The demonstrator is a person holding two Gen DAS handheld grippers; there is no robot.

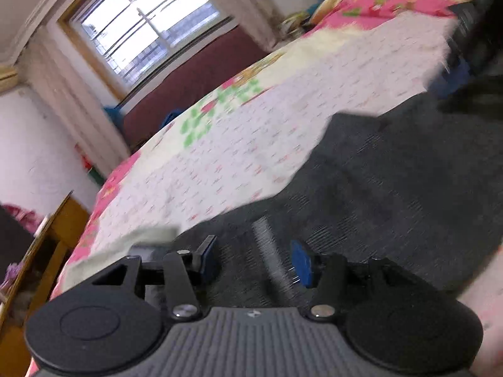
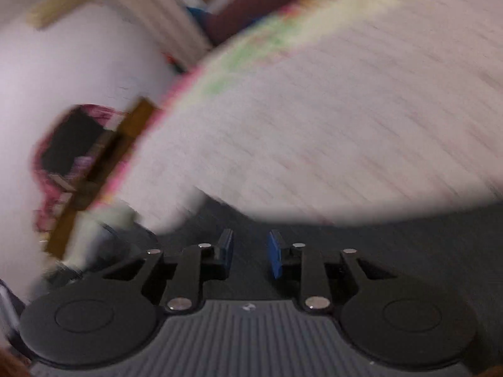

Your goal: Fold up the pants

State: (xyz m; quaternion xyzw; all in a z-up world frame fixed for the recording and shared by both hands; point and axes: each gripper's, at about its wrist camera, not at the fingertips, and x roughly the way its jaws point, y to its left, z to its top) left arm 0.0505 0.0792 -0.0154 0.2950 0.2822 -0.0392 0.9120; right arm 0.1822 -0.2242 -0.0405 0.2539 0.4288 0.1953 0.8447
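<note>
Dark grey pants (image 1: 393, 182) lie spread on a bed with a white, pink and green patterned quilt (image 1: 251, 132). My left gripper (image 1: 256, 259) is open just above the pants' near part, with a light stripe of the fabric between its blue pads. My right gripper (image 2: 250, 253) is open with a narrower gap, low over the dark pants (image 2: 408, 238); nothing sits between its pads. The right wrist view is heavily blurred. The other gripper (image 1: 471, 47) shows dark at the far right of the left wrist view.
A window (image 1: 141, 22) and a maroon headboard (image 1: 195, 81) stand beyond the bed. A wooden cabinet (image 1: 47, 251) stands at the bed's left side and also shows in the right wrist view (image 2: 94, 172). A white wall (image 2: 63, 62) lies left.
</note>
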